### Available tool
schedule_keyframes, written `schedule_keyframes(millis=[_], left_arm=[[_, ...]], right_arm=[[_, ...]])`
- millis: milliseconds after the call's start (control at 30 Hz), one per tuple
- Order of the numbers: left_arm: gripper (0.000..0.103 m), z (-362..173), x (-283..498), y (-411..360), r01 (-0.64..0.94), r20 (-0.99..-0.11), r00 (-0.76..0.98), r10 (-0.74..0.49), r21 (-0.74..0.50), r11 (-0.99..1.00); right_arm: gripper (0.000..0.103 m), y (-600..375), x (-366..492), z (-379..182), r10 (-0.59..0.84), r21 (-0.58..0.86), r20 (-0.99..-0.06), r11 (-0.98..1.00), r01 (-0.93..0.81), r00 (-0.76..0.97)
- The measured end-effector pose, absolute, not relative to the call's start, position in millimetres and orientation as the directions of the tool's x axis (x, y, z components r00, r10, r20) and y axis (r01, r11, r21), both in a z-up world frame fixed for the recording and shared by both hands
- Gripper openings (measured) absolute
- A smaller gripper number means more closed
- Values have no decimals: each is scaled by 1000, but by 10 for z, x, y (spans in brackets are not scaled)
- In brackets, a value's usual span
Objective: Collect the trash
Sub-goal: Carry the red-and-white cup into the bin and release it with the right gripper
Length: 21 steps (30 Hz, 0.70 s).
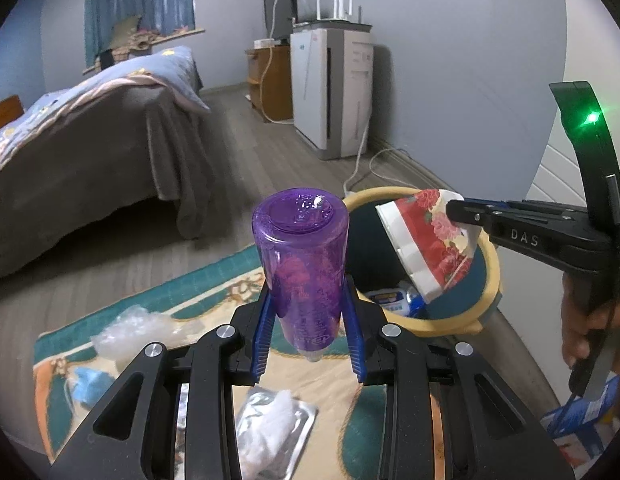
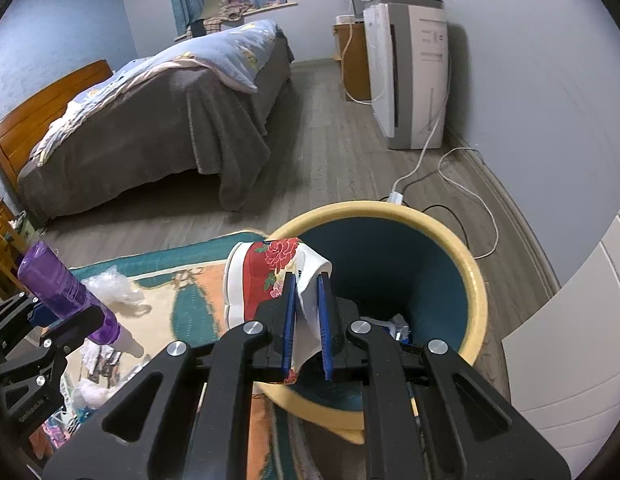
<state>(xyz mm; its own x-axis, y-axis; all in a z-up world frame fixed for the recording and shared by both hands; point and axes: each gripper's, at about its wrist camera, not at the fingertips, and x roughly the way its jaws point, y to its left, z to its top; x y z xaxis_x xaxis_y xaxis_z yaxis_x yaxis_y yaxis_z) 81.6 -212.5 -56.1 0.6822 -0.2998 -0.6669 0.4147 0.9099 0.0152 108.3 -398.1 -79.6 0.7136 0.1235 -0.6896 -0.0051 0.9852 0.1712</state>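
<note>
Your left gripper (image 1: 310, 320) is clamped on a purple plastic bottle (image 1: 301, 264), its blue pads (image 1: 263, 340) pressing both sides of the body near the neck end, so the bottle's base points away from you and its neck toward the camera. Your right gripper (image 2: 305, 320) is closed on a crushed paper cup (image 2: 277, 276) printed with red flowers, pinching the cup's white inner wall between the blue pads (image 2: 287, 320). That cup hangs over the rim of the trash bin (image 2: 476, 280), a teal bucket with a yellow edge, and the left wrist view shows it tilted above the opening. Some discarded packaging (image 1: 394, 300) lies at the bottom of the bin. On the patterned rug (image 1: 213, 280) beside the bin lie a crumpled clear plastic wrap (image 1: 137, 326), a silver foil pouch (image 1: 277, 424) with white wadding on it, and a blue scrap (image 1: 87, 380).
</note>
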Motion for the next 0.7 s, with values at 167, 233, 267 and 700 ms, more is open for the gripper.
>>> schedule_keyframes(millis=[167, 233, 267, 700], left_arm=[[33, -567, 915, -2338, 456, -666, 666, -337, 5, 890], [33, -556, 961, -2472, 485, -661, 660, -357, 12, 874], [33, -557, 977, -2524, 496, -661, 655, -365, 13, 868], [34, -796, 1292, -3126, 602, -706, 565, -426, 0, 798]], right_arm=[[10, -4205, 1156, -850, 84, 159, -696, 987, 39, 713], [10, -4307, 1176, -874, 68, 157, -700, 986, 60, 711], [10, -4364, 1180, -890, 58, 155, -701, 985, 72, 710], [11, -4678, 1245, -1202, 10, 139, -757, 980, 146, 654]])
